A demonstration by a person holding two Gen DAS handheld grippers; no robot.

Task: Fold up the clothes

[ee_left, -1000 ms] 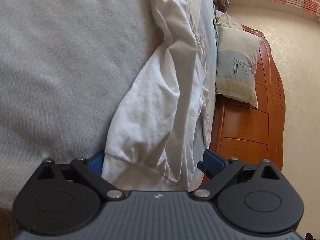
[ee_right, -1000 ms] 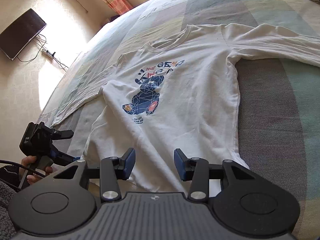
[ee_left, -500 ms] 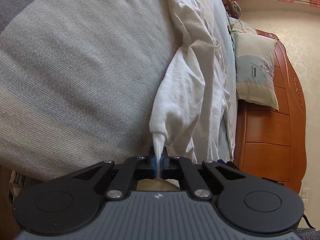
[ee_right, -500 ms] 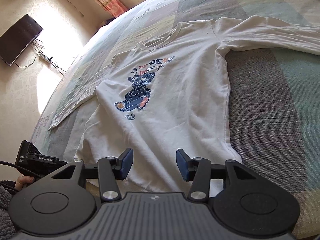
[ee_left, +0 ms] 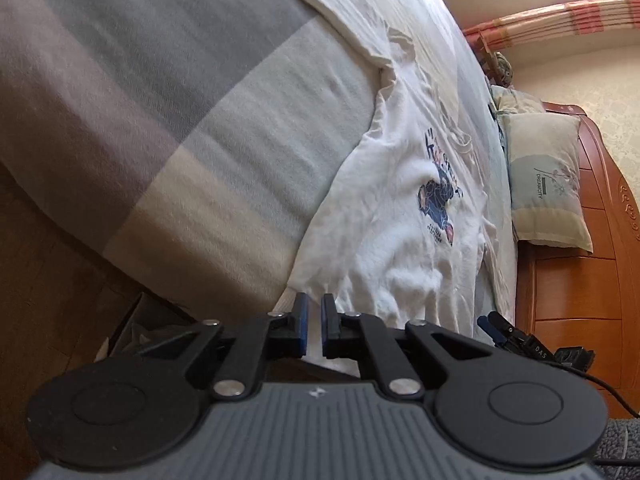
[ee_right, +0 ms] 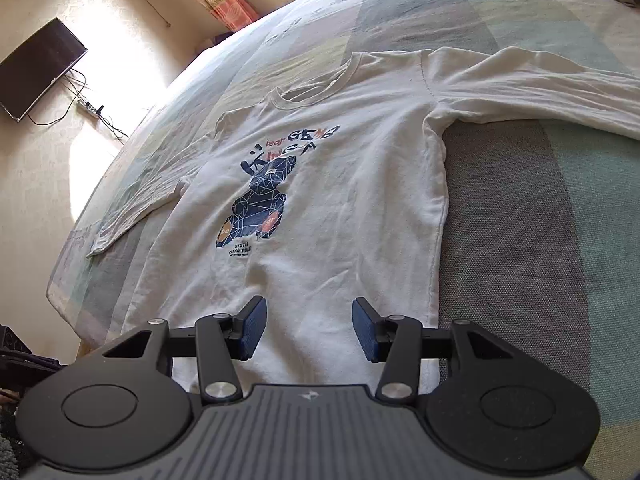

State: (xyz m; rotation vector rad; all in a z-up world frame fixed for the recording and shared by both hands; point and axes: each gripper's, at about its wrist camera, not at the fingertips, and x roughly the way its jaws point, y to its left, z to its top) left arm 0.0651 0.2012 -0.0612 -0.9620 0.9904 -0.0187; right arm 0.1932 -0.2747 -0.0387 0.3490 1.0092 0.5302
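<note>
A white long-sleeved shirt [ee_right: 340, 208] with a blue bear print lies face up on the bed, sleeves spread to both sides. In the left wrist view the same shirt [ee_left: 400, 240] runs away from me. My left gripper [ee_left: 315, 320] sits at the shirt's near hem corner by the bed's edge. Its jaws are almost together and opening slightly, with white hem fabric pinched between the pads. My right gripper [ee_right: 308, 332] hovers open just above the middle of the hem, with nothing between its fingers. Its blue tips [ee_left: 496, 328] also show in the left wrist view.
The bed has a grey and pale green patchwork cover [ee_right: 540, 240]. A pillow [ee_left: 548, 184] leans on the wooden headboard [ee_left: 580, 300]. Wooden floor [ee_left: 48, 280] and a box [ee_left: 136, 328] lie below the bed's edge. A wall TV [ee_right: 36, 68] hangs to the left.
My left gripper went from wide open around the shirt's edge to closed on it, then lifted and swung so the printed front came into view. The right gripper stayed open and edged slightly toward the hem.
</note>
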